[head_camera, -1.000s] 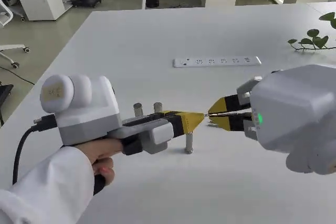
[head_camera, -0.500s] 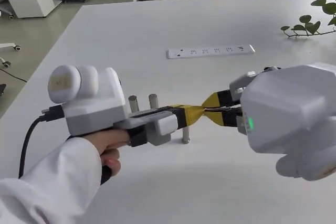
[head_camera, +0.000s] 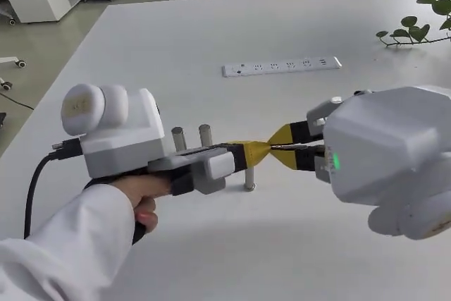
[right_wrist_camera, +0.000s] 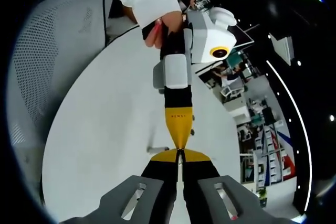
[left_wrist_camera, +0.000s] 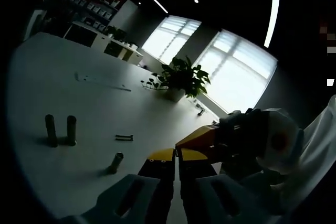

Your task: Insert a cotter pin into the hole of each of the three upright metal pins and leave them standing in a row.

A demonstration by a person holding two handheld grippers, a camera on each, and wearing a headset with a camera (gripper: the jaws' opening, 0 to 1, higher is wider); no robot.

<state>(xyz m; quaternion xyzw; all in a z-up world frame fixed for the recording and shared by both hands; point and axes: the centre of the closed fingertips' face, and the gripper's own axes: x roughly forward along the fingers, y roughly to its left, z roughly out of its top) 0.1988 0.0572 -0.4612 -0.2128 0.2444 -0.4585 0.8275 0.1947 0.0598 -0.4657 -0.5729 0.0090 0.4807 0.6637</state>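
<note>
Yellow-tipped jaws of the left gripper (head_camera: 263,149) and the right gripper (head_camera: 276,147) met tip to tip above the white bench (head_camera: 211,47), the left one pointing right and the right one pointing left. The left jaws were pressed together to a narrow point; whether they caught anything could not be told. The right jaws were pinched on a thin metal piece, apparently a cotter pin (right_wrist_camera: 180,168), which lay along the slit between them with its end toward the left tips. The first upright pin (head_camera: 178,137) and second upright pin (head_camera: 205,134) stood just beside each other behind the left gripper. The third upright pin (head_camera: 249,187) stood apart from them, nearer the person, its top hidden under the left jaws. In the left gripper view a second cotter pin (left_wrist_camera: 124,138) lay flat on the bench between the pair and the third pin. A hand (head_camera: 141,199) in a white sleeve (head_camera: 63,252) held the left gripper. A power strip (head_camera: 282,67) lay farther back, and a plant sprig (head_camera: 412,29) at the far right edge.
</note>
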